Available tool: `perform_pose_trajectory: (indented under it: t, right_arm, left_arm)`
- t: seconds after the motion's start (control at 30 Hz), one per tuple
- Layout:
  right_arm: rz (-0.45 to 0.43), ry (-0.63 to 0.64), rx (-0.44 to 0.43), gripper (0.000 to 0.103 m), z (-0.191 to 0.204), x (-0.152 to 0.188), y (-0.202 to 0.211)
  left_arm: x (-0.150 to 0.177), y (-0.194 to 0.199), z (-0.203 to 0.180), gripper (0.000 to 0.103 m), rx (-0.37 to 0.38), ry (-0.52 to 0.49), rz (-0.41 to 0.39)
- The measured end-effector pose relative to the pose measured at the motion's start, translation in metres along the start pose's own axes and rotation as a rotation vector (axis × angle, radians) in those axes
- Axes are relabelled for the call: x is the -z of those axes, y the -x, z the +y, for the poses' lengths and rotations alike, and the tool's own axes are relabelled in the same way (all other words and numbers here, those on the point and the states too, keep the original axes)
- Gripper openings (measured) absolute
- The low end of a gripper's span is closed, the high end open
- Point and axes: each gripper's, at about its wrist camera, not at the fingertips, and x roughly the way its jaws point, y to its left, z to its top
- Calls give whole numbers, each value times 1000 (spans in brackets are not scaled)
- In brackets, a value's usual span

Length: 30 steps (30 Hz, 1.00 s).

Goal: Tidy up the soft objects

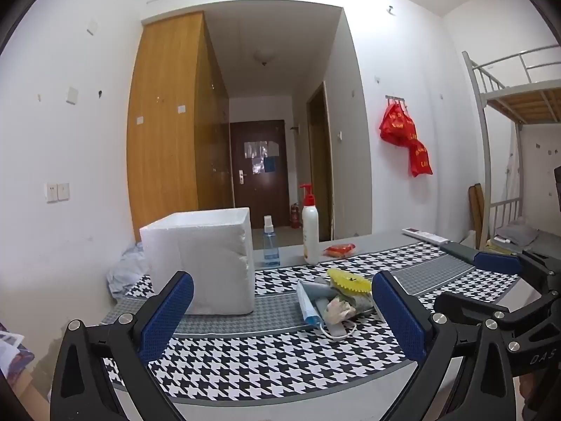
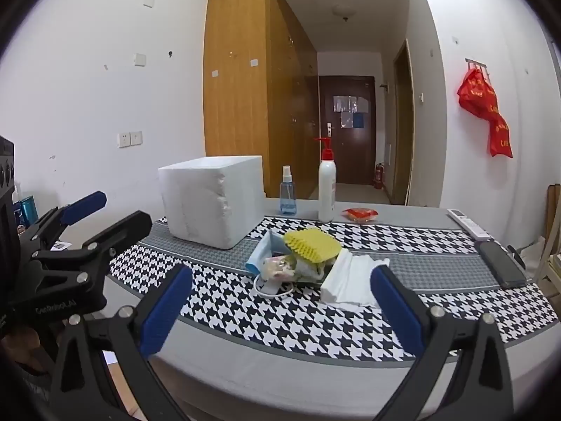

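We hold both tools above the near edge of the surface (image 2: 245, 319), which is covered in a houndstooth cloth, and neither has touched anything yet. The left tool (image 1: 282, 310) is spread wide and empty; the right tool (image 2: 280, 307) is likewise wide and empty.

The soft things lie in a loose pile (image 2: 298, 263) mid-surface: a yellow bristled pad (image 2: 313, 244) on top, a blue face mask (image 2: 261, 251) on the side toward the white foam box (image 2: 210, 200), crumpled wrappers between, and a folded white cloth (image 2: 350, 280) touching the pile's right side. The box stands just behind and left of the pile; we cannot see into it.

We judge this to be the opening approach, nothing sorted so far. The next move probably calls for lowering one tool over a single item, the white cloth being nearest the right tool, then closing gently on a fold so that neighbours are not dragged along.

The spray bottle (image 2: 287, 191), pump bottle (image 2: 326, 182) and remote (image 2: 468, 222) stand apart.
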Motion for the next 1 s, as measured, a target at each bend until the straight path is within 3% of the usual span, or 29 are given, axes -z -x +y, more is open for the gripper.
perform_pose_trajectory:
  t: [0.27, 1.0]
  right_arm:
    - [18, 5, -7, 103, 4, 0, -3]
    - [-1, 15, -2, 103, -5, -2, 6]
  left_arm:
    - [-13, 2, 14, 102, 42, 63, 36]
    - [-6, -1, -1, 102, 50, 34, 34]
